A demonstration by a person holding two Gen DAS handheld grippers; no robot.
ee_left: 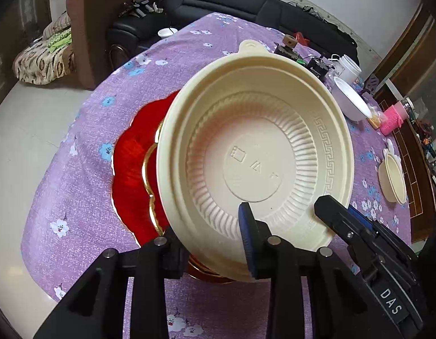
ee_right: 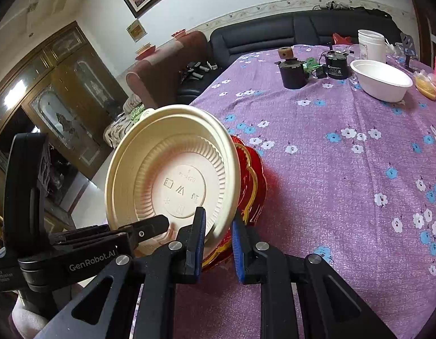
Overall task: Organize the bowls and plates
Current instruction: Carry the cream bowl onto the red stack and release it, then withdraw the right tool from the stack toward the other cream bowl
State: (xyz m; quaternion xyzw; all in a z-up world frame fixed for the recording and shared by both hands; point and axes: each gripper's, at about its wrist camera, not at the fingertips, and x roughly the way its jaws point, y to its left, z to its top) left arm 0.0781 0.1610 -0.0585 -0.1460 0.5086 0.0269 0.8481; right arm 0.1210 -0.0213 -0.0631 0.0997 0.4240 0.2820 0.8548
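Two grippers meet on one cream ribbed plastic bowl [ee_left: 252, 155], which tilts steeply with its hollow facing both cameras, over a red scalloped plate with gold trim [ee_left: 130, 175].

Only the left wrist view shows us a small cream bowl [ee_left: 391, 180] lying far to the right of the left gripper [ee_left: 208, 220]. It also shows the bare floor beyond the table's rounded edge, off to the left of the jaws. Only the right wrist view gives us the brown wooden glass-fronted cabinet [ee_right: 62, 90] behind the bowl. From that side we also see one left finger lying inside the bowl, its partner hidden behind the wall.

Ahead and to the right of the right gripper [ee_right: 218, 214], the purple flowered tablecloth [ee_right: 345, 183] runs wide and bare. It stays so as far as a white round bowl [ee_right: 381, 83] and a dark lidded jar [ee_right: 294, 73] at the far end.

The right jaws pinch the bowl's near rim, one blue pad inside and one outside. The left jaws straddle the lower rim with a wider gap, and we cannot tell whether their pads press on it.

The bowl has fine radial ribs, a key-pattern band, moulded marks on its flat base and a small tab on the far rim. We cannot tell whether it touches the red plate.
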